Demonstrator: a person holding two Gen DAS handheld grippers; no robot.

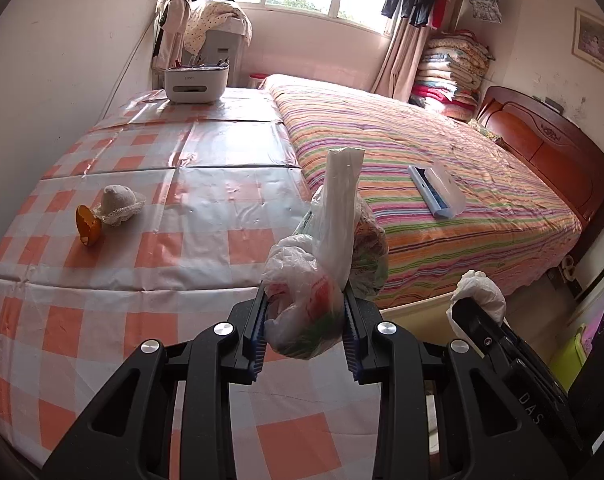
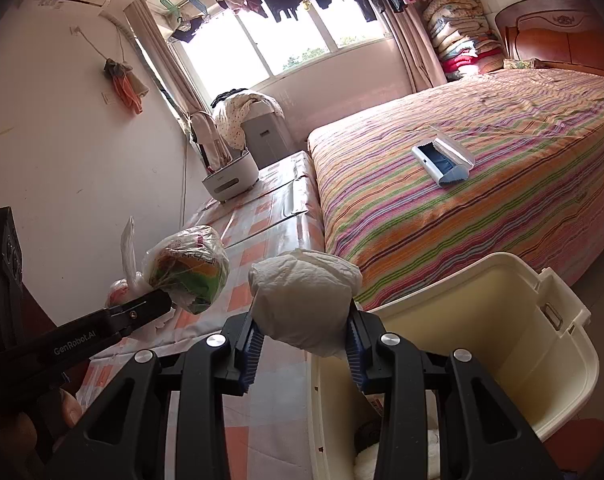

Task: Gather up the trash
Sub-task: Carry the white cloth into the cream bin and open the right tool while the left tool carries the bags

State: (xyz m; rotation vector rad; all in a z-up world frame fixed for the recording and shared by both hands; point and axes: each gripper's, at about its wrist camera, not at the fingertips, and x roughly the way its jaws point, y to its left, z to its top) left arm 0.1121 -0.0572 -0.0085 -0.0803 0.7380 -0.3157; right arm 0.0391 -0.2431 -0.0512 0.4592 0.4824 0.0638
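My left gripper [image 1: 305,320] is shut on a knotted plastic bag of trash [image 1: 322,280], held above the table's near edge; the bag also shows in the right wrist view [image 2: 188,274]. My right gripper [image 2: 302,340] is shut on a crumpled white wad of paper [image 2: 304,300], held over the rim of a cream plastic bin [image 2: 542,344]; the wad also shows in the left wrist view [image 1: 480,292]. An orange peel [image 1: 88,230] and a white lace-edged cloth ball [image 1: 118,202] lie on the checkered table [image 1: 142,300] at the left.
A white organiser box [image 1: 196,82] stands at the table's far end. A striped bed [image 1: 442,184] lies to the right, with a blue and white case [image 1: 436,190] on it. The bin holds some items at its bottom [image 2: 374,440].
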